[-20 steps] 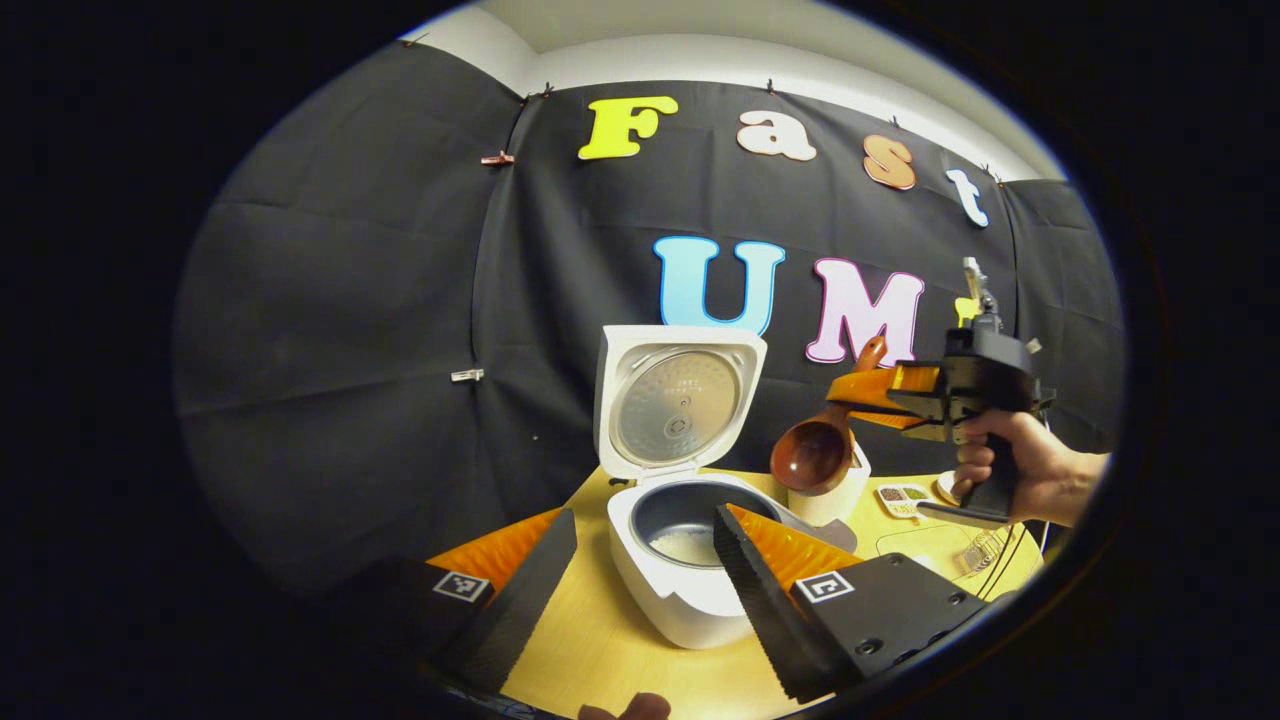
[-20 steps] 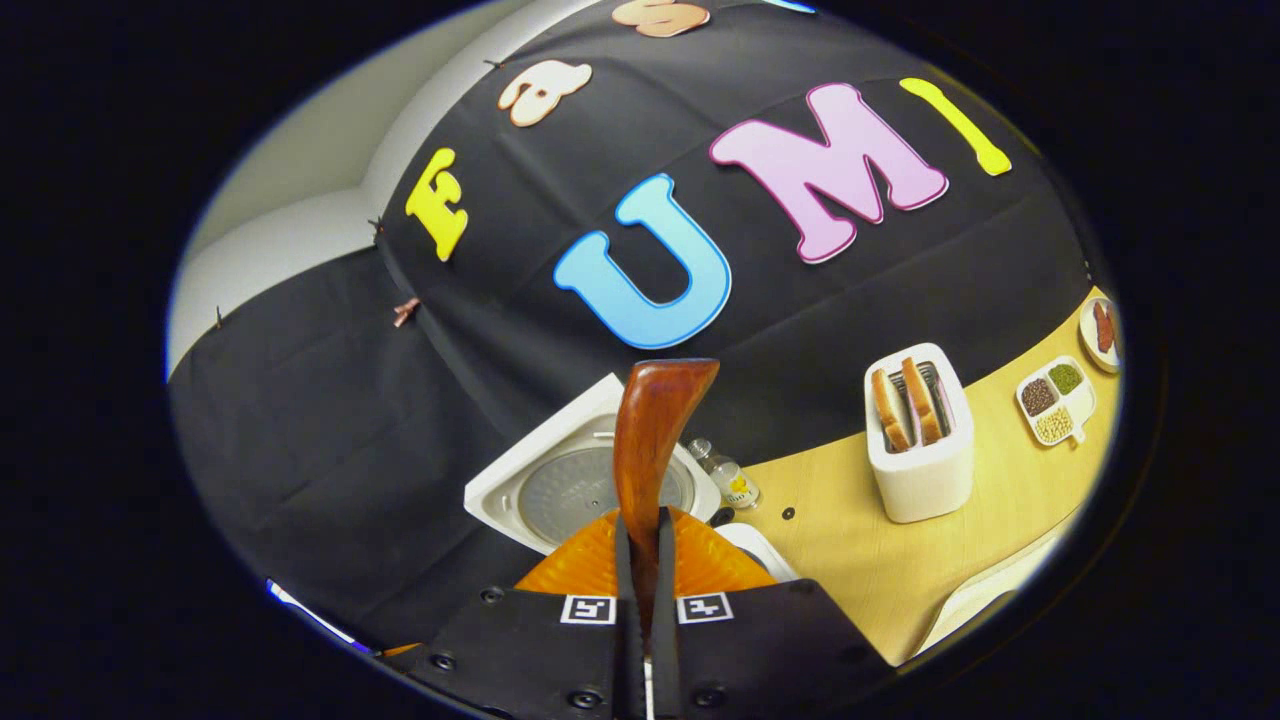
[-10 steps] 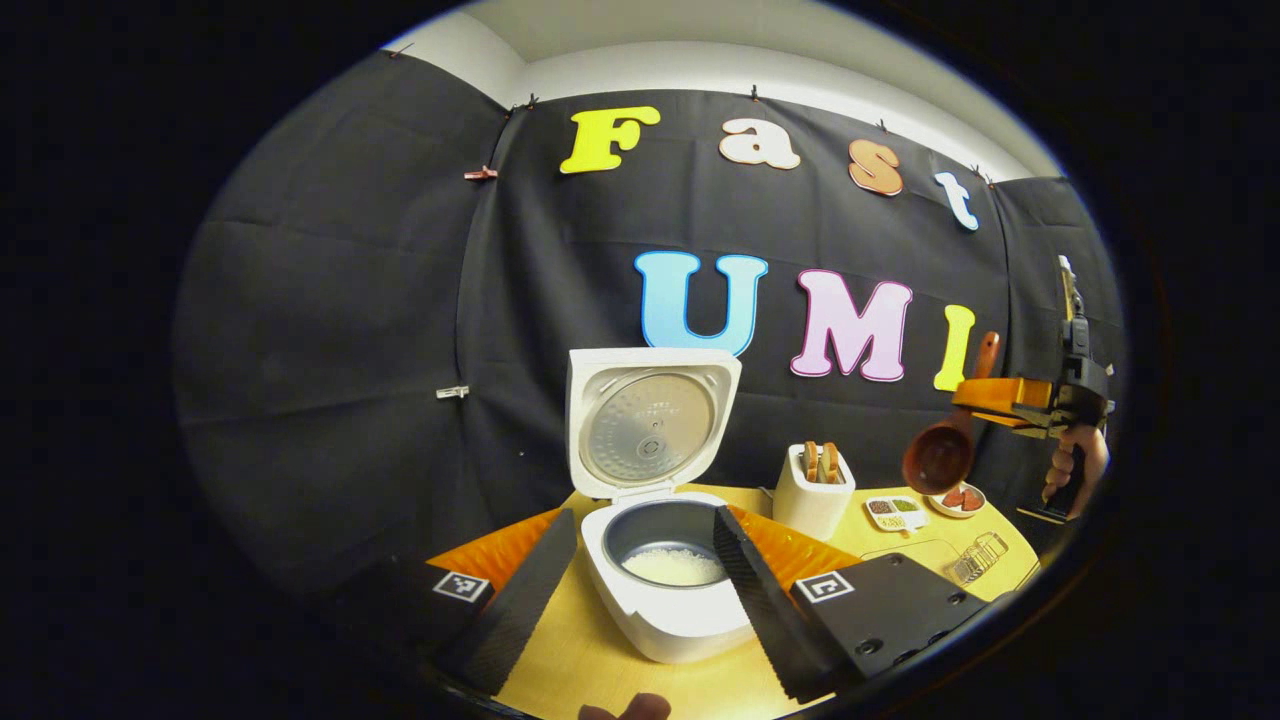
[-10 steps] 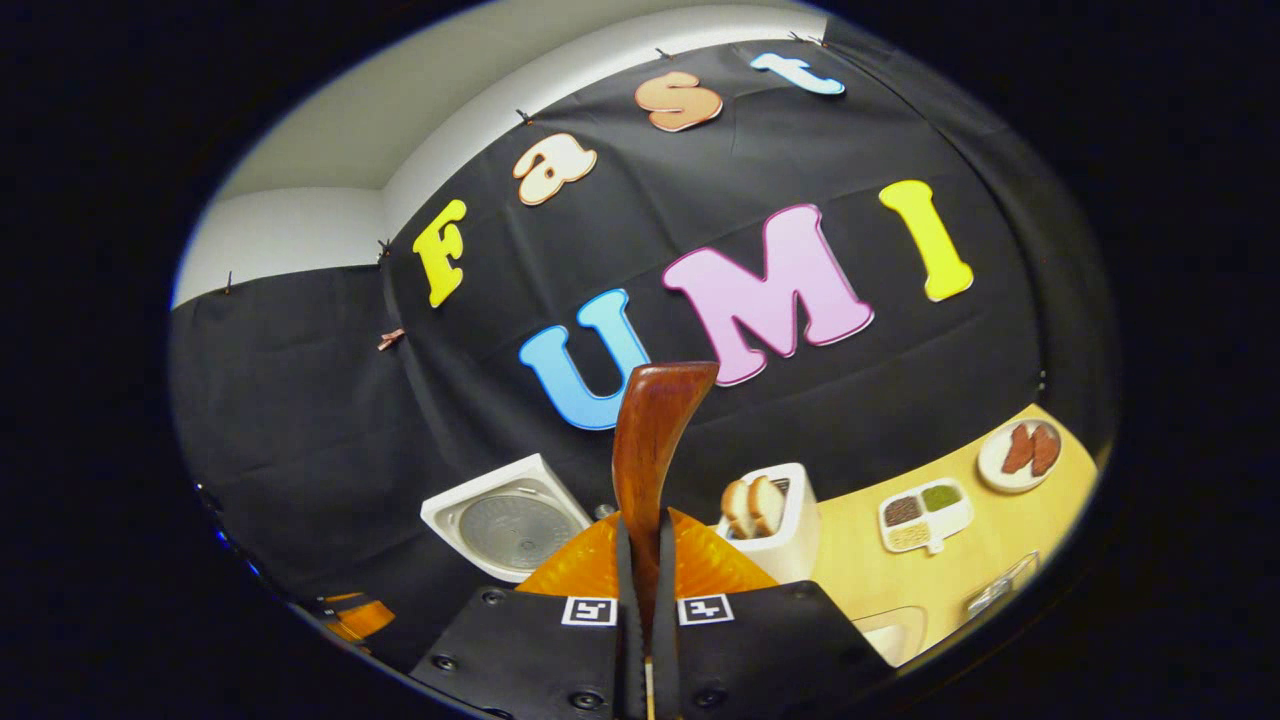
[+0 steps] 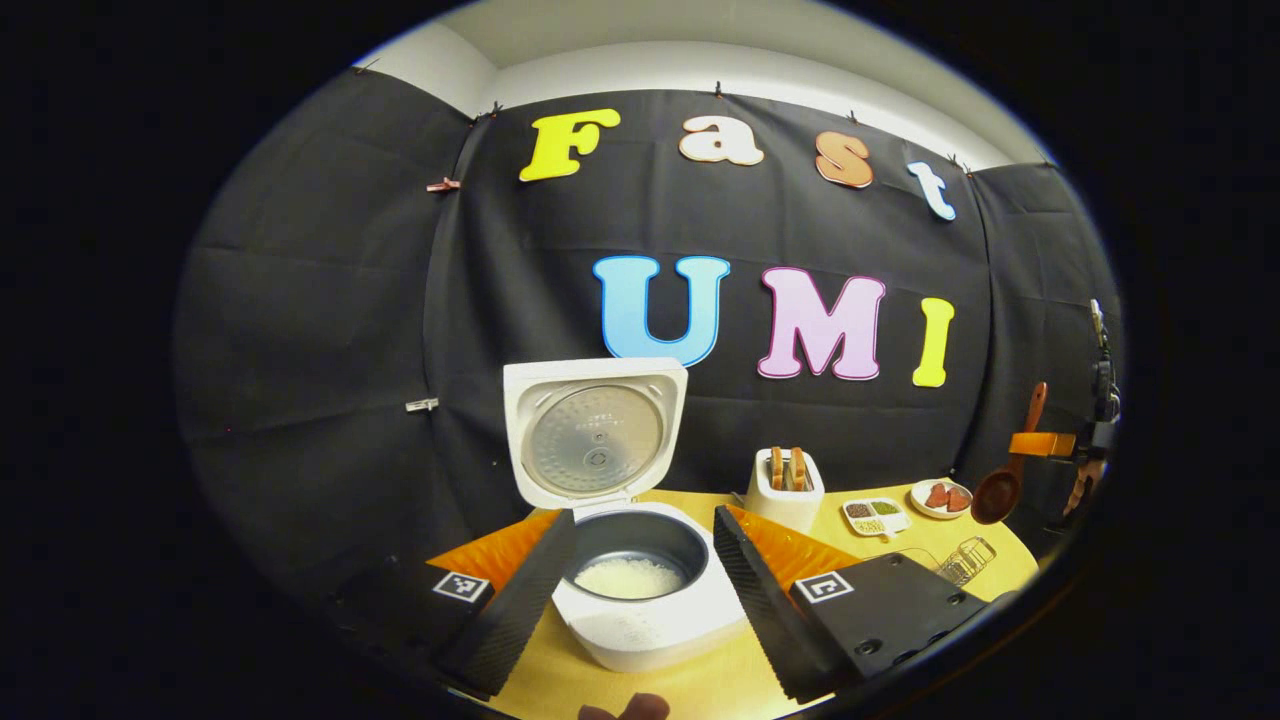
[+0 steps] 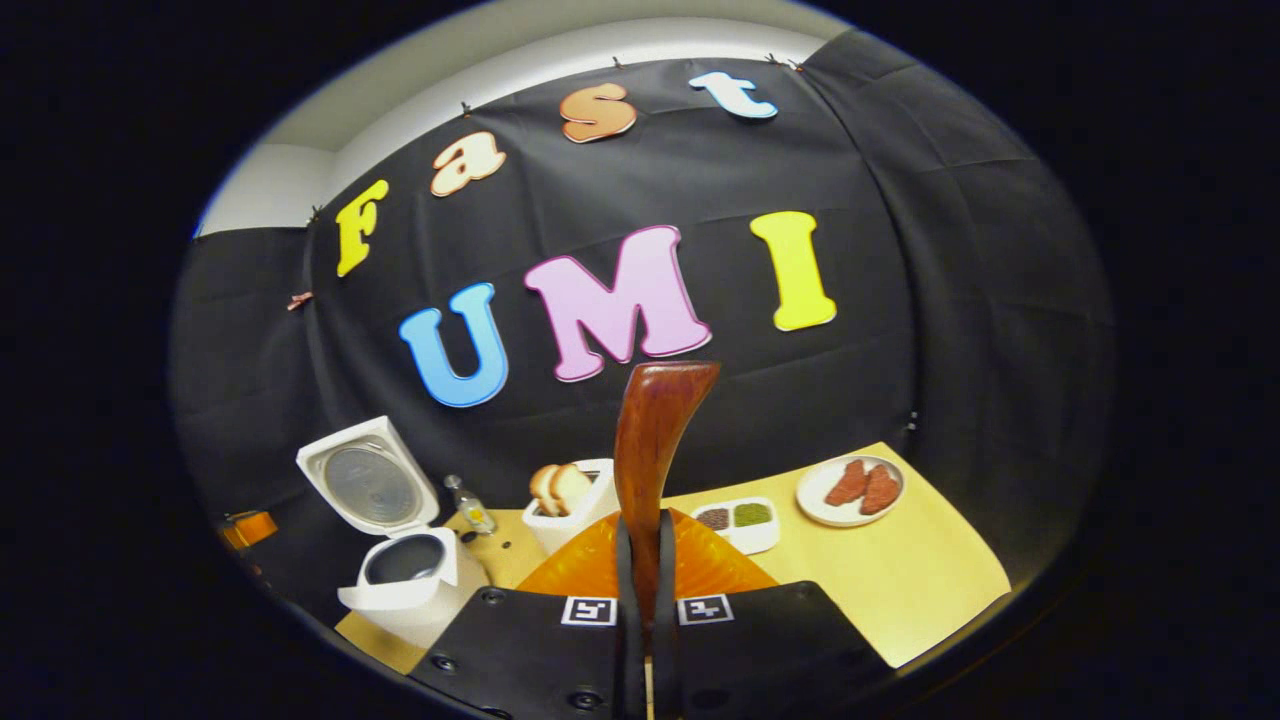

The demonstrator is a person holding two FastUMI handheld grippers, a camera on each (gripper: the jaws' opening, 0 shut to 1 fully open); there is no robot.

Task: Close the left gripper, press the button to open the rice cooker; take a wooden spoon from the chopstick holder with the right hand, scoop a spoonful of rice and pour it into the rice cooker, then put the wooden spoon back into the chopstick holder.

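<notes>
Table (image 6: 930,590): light wood top, set against the black cloth wall. Seen from the right gripper view, items standing on it:
- Rice cooker (image 6: 405,590), white, lid up, at 9 o'clock.
- Small bottle (image 6: 470,505), just behind the cooker, toward 10 o'clock.
- White toaster (image 6: 575,510) holding two bread slices, near centre.
- Divided tray (image 6: 740,522) of grains, beside the toaster at 12 o'clock.
- Round plate (image 6: 850,490) with reddish pieces, at 2 o'clock.

In the left gripper view, a wire rack (image 5: 965,558) sits at the near right edge.
</notes>
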